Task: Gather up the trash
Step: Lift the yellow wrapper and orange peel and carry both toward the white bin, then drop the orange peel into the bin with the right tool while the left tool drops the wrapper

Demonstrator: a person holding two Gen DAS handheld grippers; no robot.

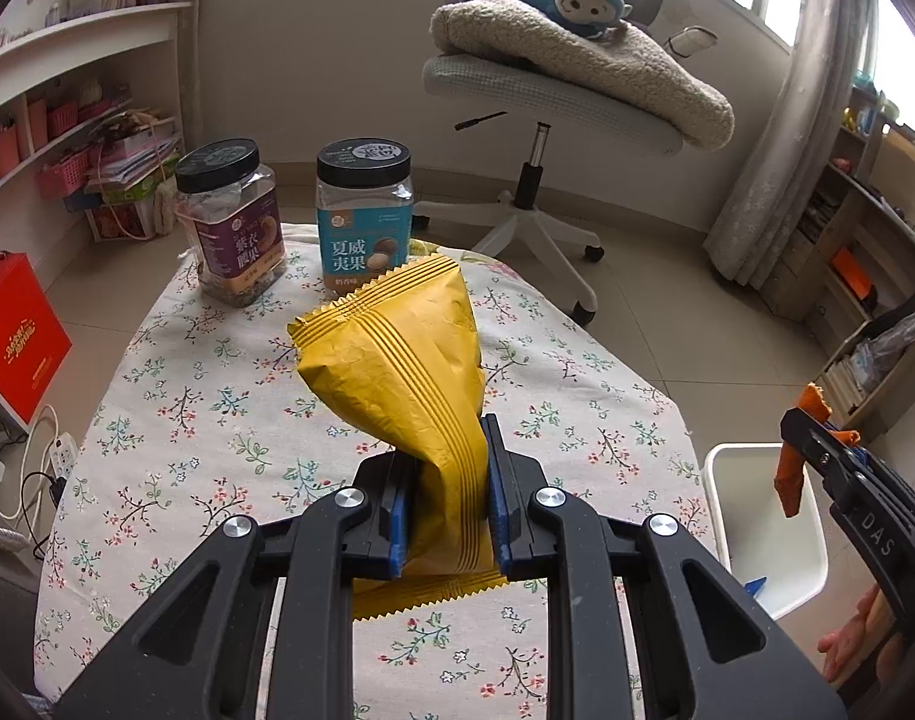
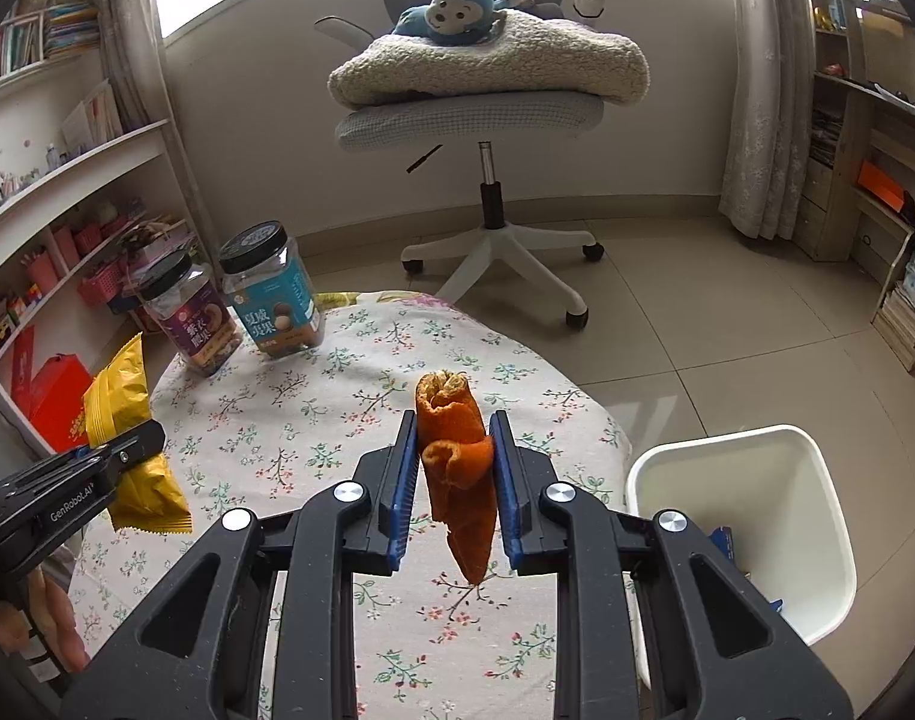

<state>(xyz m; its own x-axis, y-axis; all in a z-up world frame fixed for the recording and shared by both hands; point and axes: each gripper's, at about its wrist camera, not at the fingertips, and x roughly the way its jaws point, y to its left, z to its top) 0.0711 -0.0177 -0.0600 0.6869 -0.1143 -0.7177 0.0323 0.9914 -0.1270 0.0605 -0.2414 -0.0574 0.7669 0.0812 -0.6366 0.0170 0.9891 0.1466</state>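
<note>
While both hands hang over the floral-clothed table (image 2: 313, 444), the left gripper (image 1: 445, 498) pinches a crinkled yellow foil snack bag (image 1: 397, 360) and the right gripper (image 2: 454, 480) clamps a curled orange peel (image 2: 460, 480), apparently bound for the white plastic bin (image 2: 757, 516) just beside the table.

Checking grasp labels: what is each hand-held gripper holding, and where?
Left hand-held gripper: yellow snack bag, pinched near its lower end. Right hand-held gripper: orange peel, clamped around its middle.
</note>
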